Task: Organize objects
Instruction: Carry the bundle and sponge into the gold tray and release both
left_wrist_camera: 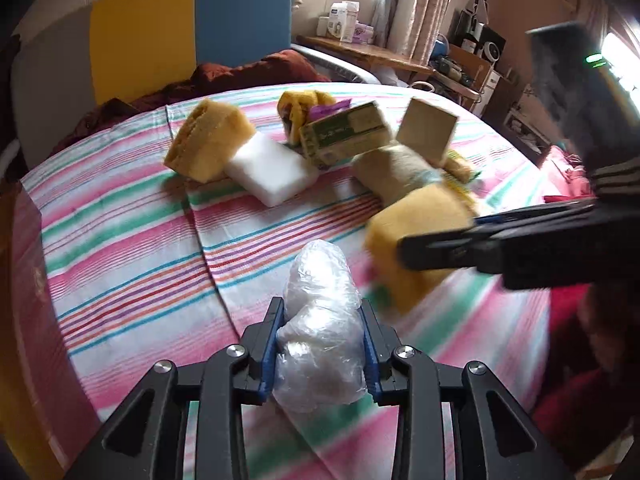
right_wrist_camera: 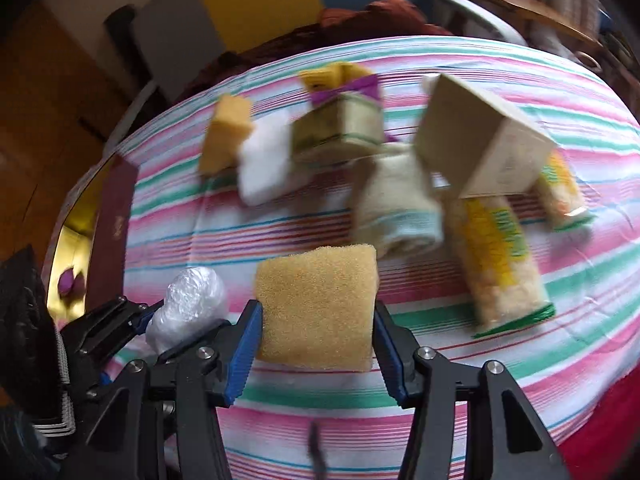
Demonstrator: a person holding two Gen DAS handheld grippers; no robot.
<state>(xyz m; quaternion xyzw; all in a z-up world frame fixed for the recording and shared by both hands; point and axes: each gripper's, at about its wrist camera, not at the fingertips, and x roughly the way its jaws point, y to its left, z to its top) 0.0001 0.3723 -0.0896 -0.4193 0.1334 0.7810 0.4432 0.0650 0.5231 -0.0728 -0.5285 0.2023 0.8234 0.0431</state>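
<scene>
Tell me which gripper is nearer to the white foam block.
Left. The left gripper, shut on a clear plastic bundle, sits just short of the white foam block; the right gripper, around a yellow sponge, is farther off to the side.

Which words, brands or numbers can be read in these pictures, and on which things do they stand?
None can be read with certainty.
Green box: print too small.
Yellow-green packets: lettering blurred.
Tan box: faint marks, blurred.
Dark red book: gold mark, unreadable.
White boxes on the far shelf: too small.
</scene>
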